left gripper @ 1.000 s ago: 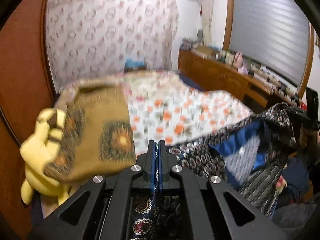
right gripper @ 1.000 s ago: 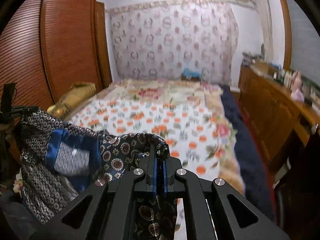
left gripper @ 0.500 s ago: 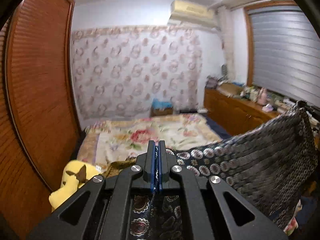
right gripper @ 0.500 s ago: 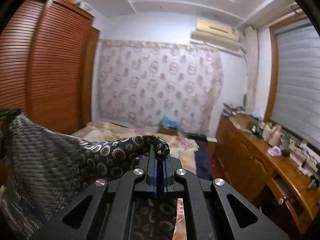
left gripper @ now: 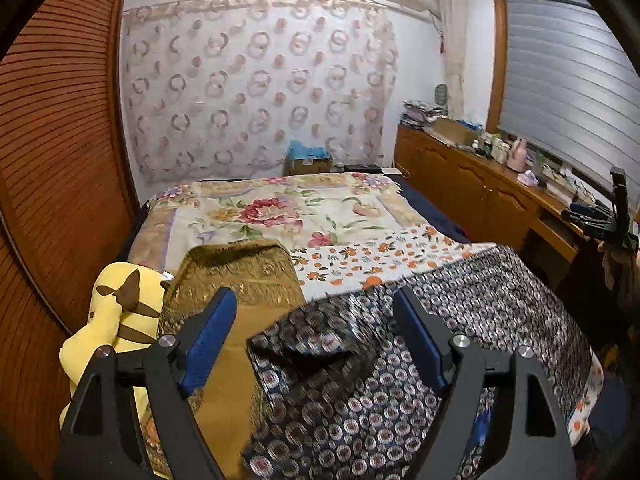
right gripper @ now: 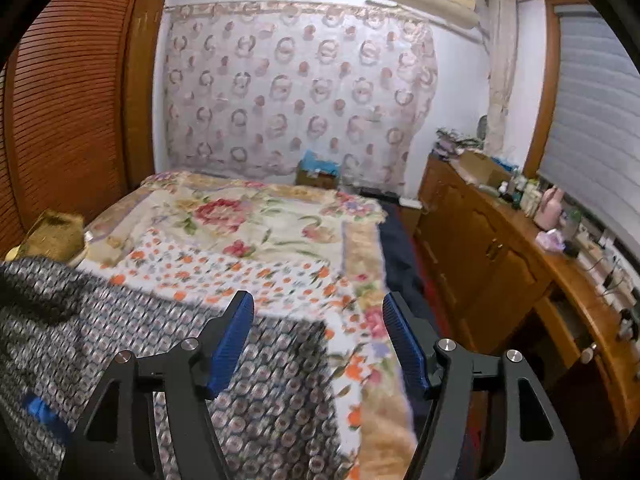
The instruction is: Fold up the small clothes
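Observation:
A dark garment with a pale circle print (left gripper: 460, 320) lies spread on the near end of the bed, a fold raised at its left corner. It also shows in the right wrist view (right gripper: 168, 344), with a blue patch at its near left edge. My left gripper (left gripper: 314, 320) is open and empty above the garment's left corner. My right gripper (right gripper: 316, 322) is open and empty above the garment's right edge. The right gripper also shows far right in the left wrist view (left gripper: 612, 220).
The bed (left gripper: 280, 212) has a floral quilt and an orange-flowered sheet (right gripper: 248, 272). A gold pillow (left gripper: 236, 276) and a yellow plush toy (left gripper: 116, 312) lie at the left. A wooden wardrobe (left gripper: 60, 140) stands left, a cluttered wooden sideboard (right gripper: 500, 248) right.
Both grippers were shut on the garment and held it up in the air. Now both are open and the garment lies on the bed.

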Tool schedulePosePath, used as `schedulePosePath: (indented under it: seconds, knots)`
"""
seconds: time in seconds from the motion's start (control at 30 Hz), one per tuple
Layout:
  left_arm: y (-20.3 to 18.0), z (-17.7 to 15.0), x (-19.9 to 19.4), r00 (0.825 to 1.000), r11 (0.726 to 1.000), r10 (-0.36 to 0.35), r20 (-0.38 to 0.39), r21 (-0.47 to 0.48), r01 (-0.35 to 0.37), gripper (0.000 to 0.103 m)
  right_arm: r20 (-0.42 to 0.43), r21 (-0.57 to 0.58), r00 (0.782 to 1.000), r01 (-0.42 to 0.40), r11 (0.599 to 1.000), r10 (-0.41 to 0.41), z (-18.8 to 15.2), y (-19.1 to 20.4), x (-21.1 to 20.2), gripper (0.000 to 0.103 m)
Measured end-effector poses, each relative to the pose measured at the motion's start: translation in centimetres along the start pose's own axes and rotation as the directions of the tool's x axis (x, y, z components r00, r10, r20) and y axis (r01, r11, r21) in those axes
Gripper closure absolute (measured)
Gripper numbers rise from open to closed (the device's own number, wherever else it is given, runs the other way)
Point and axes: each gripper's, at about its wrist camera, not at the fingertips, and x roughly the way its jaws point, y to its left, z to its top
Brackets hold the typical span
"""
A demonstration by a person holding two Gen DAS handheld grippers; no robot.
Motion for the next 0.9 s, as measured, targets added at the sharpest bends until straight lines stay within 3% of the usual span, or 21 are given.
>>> schedulePosePath:
  seconds: [0.13, 0.33, 0.57, 0.9]
  knots:
    - [-1.3, -1.9, -1.3, 1.0, 1.0, -0.022, 0.0, 0.022, 0.022, 0.022, -0.044, 0.003, 0.996, -0.074, 0.997, 0.074, -1.5, -1.9, -1.2, 0.034]
    - [-3.1, -6.2, -1.6, 0.998, 0.999, -0.04, -0.042, 0.029, 0.041, 0.022, -0.152, 0.061, 0.975, -0.157, 0.986, 0.164, -7.7, -3.7, -2.8, 0.034]
    - [-4.4, -11.1, -0.4, 0.994, 0.999, -0.036, -0.104, 0.016, 0.038, 0.022, -0.256, 0.151, 0.947, -0.161, 0.975, 0.196, -12.3, -7.0, -0.7, 0.034]
    - [-4.6, -14.3, 0.6, 0.986, 0.998, -0.051, -0.156, -0.044, 0.044, 0.022, -0.249, 0.201, 0.944, -0.167, 0.965, 0.215, -11.7, -9.2, 0.7, 0.036]
